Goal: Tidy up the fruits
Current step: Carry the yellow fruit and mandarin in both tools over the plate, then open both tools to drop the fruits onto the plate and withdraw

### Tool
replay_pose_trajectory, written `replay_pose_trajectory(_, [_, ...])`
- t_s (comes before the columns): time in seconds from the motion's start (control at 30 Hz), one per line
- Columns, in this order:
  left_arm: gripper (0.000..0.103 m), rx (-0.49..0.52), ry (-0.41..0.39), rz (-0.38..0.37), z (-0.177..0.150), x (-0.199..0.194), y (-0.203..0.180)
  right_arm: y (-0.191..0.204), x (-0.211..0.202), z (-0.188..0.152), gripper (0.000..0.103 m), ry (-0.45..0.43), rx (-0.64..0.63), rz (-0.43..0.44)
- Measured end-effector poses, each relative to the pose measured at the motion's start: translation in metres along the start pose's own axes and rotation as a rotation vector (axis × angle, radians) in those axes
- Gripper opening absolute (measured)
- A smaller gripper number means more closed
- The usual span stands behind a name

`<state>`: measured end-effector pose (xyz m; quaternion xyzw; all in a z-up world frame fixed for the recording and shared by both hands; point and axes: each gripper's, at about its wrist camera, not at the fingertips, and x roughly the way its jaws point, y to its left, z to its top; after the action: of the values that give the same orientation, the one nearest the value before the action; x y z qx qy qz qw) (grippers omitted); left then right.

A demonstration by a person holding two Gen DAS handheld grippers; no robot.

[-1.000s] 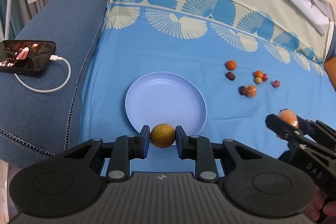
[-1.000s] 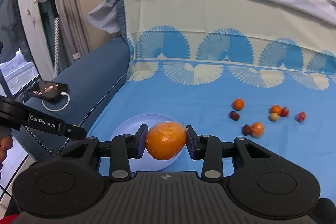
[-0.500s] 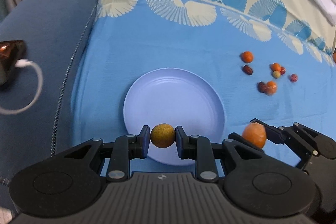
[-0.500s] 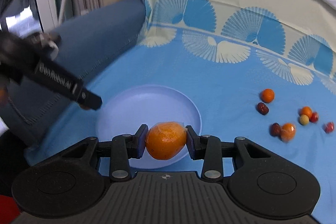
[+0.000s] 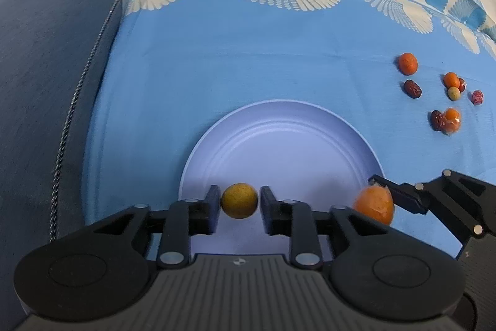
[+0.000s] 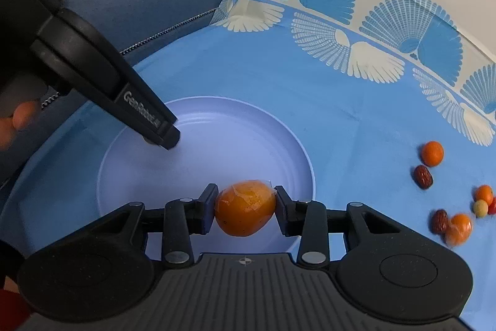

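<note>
My left gripper (image 5: 239,200) is shut on a small yellow-brown round fruit (image 5: 239,200), held over the near rim of a pale blue plate (image 5: 279,145). My right gripper (image 6: 245,207) is shut on a plastic-wrapped orange fruit (image 6: 245,207), over the plate's near right part (image 6: 201,163). The right gripper with its orange fruit (image 5: 374,204) shows at the lower right of the left wrist view. The left gripper's finger (image 6: 130,101) reaches over the plate's left side in the right wrist view.
Several small orange, dark red and yellow fruits (image 5: 446,95) lie scattered on the blue patterned cloth (image 5: 248,58) right of the plate; they also show in the right wrist view (image 6: 449,200). A dark blue sofa arm (image 5: 46,67) rises at the left.
Both grippers have moved in and down toward the plate, each keeping its fruit. The phone on the sofa arm has left the left wrist view.
</note>
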<state>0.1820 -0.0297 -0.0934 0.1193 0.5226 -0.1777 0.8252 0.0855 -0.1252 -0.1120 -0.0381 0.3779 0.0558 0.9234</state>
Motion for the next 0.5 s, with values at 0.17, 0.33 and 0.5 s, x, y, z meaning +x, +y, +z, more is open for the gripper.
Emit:
replay_pose_trajectory(0.17, [0.103, 0.019, -0.13, 0.045, -0.001, -0.03, -0.002, -0.009, -0.021, 0.012, 0.087, -0.029, 0.046, -0.033])
replay_pose_trajectory(0.33, [0.103, -0.01, -0.122, 0.066, -0.026, -0.075, 0.002, -0.019, -0.087, 0.003, 0.099, -0.037, 0.134, -0.021])
replay_pose_trajectory(0.5, [0.103, -0.081, -0.073, 0.054, -0.073, -0.112, -0.004, -0.012, -0.145, -0.021, 0.102, -0.022, 0.215, 0.005])
